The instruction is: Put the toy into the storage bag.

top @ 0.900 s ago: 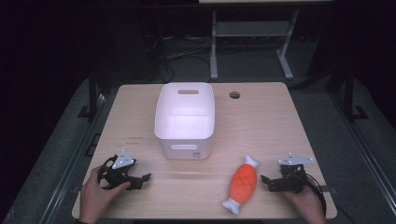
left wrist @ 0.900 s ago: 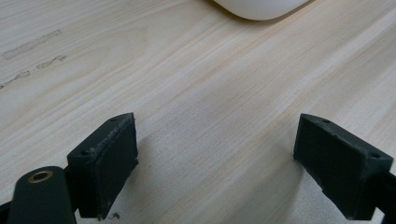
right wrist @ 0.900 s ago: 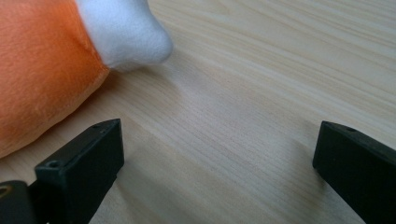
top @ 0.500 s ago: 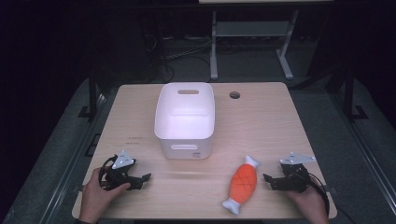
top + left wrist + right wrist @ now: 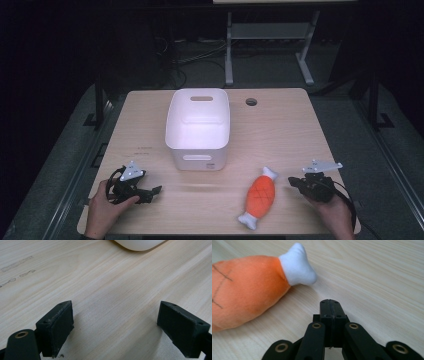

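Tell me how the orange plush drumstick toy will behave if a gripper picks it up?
The plush drumstick toy looks like soft stuffed fabric, so it probably squashes between the pads and weighs little. Its fuzzy surface should resist slipping. Lying flat on the table, it seems unlikely to roll.

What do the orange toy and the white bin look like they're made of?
Toy: soft plush, going by its fuzzy nap and stitched lines; the white ends look like the same fabric. Bin: probably moulded plastic, smooth and matte, with cut-out handles.

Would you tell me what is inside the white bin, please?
The white bin looks empty: the high view shows bare white walls and floor. The near wall hides a strip of the floor just behind it.
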A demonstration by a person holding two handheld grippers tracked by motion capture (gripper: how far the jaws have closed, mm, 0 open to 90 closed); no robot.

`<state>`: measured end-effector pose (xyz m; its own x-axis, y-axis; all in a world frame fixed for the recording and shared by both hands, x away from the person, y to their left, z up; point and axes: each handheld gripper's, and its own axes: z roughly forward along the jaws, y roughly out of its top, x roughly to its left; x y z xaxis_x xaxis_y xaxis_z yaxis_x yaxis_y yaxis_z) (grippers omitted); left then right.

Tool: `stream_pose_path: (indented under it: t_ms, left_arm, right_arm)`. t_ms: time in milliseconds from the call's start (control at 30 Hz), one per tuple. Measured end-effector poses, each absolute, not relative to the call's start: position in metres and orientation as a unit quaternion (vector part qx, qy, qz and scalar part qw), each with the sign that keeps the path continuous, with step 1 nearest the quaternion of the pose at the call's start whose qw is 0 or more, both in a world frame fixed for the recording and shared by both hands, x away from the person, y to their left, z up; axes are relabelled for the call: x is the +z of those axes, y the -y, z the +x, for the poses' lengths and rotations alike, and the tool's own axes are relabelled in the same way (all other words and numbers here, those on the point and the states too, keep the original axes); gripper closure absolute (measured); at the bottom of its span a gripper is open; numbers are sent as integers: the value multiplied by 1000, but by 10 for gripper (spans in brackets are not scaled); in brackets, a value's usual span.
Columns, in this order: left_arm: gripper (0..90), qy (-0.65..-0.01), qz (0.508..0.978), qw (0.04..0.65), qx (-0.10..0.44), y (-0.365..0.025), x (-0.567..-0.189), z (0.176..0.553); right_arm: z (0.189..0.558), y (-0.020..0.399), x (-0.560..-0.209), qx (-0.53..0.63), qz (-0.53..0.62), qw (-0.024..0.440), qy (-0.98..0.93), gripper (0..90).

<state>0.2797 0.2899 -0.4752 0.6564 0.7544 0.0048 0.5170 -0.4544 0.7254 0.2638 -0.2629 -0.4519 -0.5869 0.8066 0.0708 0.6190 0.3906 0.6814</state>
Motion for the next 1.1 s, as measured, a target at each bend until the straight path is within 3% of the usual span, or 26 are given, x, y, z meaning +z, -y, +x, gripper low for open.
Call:
stream_pose_path:
  t_ms: [1100]
  left_arm:
    - [126,-380,836,358,166,-290,-475,280]
  right_arm:
    - [303,232,-452,323,390,88,-858,898]
